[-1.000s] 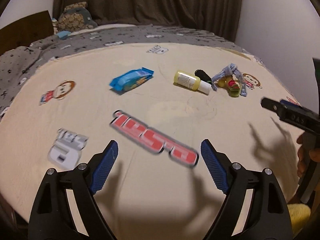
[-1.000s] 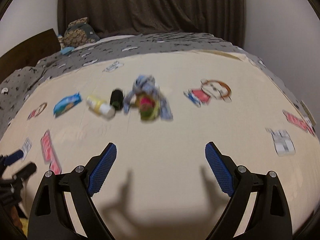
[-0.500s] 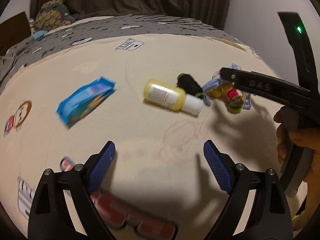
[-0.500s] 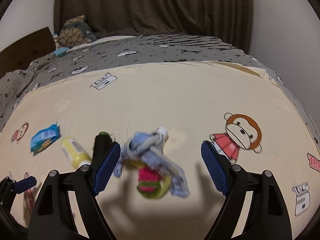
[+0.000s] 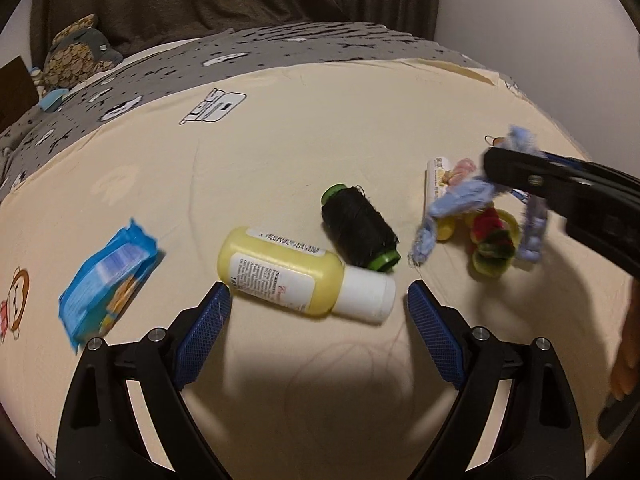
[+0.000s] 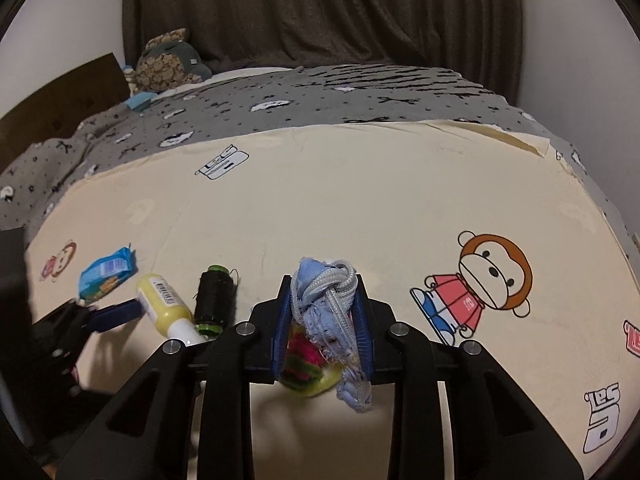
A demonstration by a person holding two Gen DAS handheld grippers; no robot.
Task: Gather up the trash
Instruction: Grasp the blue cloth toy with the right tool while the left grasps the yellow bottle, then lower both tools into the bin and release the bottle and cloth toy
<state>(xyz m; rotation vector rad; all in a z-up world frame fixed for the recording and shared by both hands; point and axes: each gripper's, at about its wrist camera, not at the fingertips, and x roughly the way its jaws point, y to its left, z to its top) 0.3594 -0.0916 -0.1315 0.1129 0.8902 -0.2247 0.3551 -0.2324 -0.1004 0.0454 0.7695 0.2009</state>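
On the cream bedsheet (image 5: 360, 128) lie a yellow bottle (image 5: 288, 276) with a white cap, a black thread spool (image 5: 360, 228) with green ends, a blue snack wrapper (image 5: 108, 284) and a bundle of blue cloth scraps (image 5: 460, 196) with yellow, red and green bits. My left gripper (image 5: 318, 332) is open, its pads just short of the bottle on either side. My right gripper (image 6: 323, 324) is shut on the blue cloth bundle (image 6: 324, 300). In the right wrist view the bottle (image 6: 162, 304), spool (image 6: 212, 300) and wrapper (image 6: 106, 274) lie to the left.
A grey patterned blanket (image 6: 320, 96) covers the far half of the bed, with a stuffed toy (image 6: 168, 64) by the dark curtain (image 6: 320, 8). A white wall (image 5: 540, 40) stands close on the right. A small white tube (image 5: 436, 176) lies behind the bundle.
My left gripper has moved forward to the yellow bottle. My right gripper has moved onto the cloth bundle and closed on it.
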